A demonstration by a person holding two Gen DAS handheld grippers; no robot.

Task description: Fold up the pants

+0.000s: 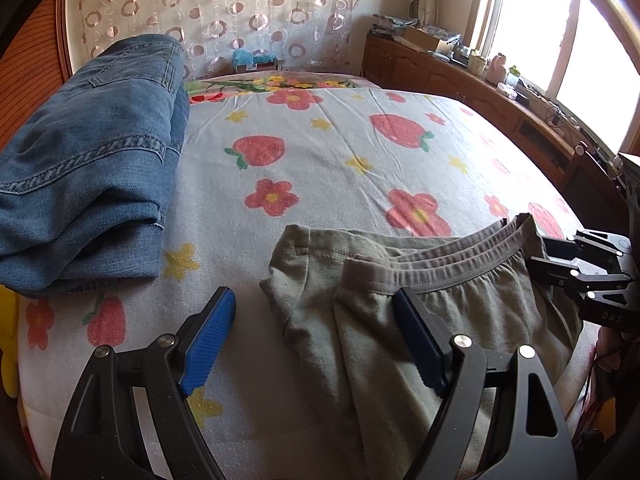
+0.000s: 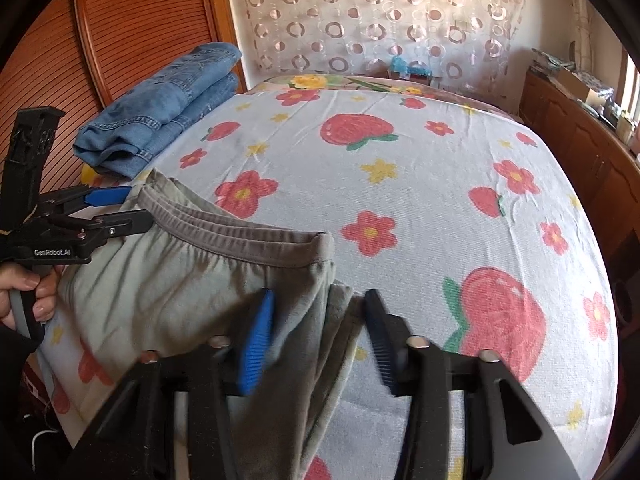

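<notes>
White lettering "GenRobot.AI" stands on the black plastic body of the left hand-held gripper (image 2: 108, 210) seen from the right wrist, and the letters "DAS" stand on the black body of the right hand-held gripper (image 1: 538, 258).

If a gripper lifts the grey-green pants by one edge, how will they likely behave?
The pants look thin and wrinkled, so they will probably droop limply. Their layers lie loose, so they may slide apart. The gathered waistband probably stretches.
</notes>
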